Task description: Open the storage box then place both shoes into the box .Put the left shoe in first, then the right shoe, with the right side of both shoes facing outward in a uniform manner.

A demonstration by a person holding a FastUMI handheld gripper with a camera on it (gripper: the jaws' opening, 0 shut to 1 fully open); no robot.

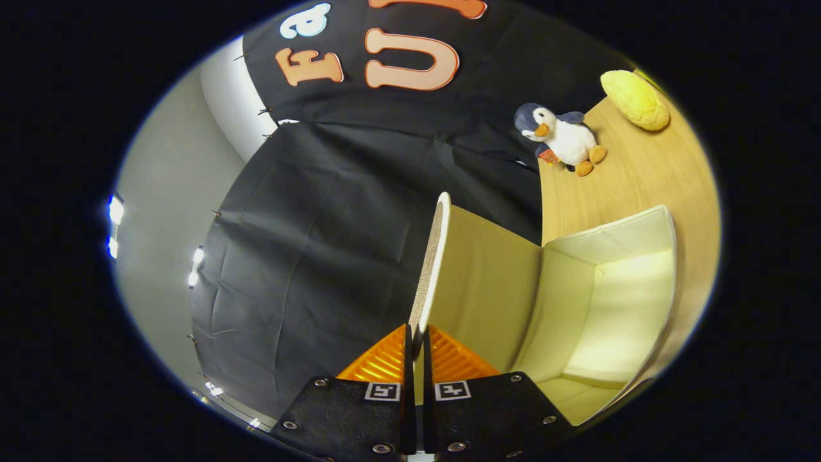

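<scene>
- The claw is clamped on the edge of the lid of the storage box; both fingers press on the thin panel from either side, with the lid running straight on ahead of them.
- The step in hand looks to be the opening: the lid is raised, standing edge-on to the camera, and the inside of the box lies open beside it.
- To do this well, swing the lid along its own hinge arc and do not pull it sideways. The panel looks thin and soft-walled, so a twist could buckle it or drag the whole box across the counter.
- Carry the lid far enough back that it stays open once let go, and loosen the grip only then.
- The box is pale cream fabric with a woven outer face on the lid; inside it is bare, with no shoe in it yet.
- It sits on the wooden counter, with a toy penguin and a yellow bun-shaped thing well beyond it.
</scene>
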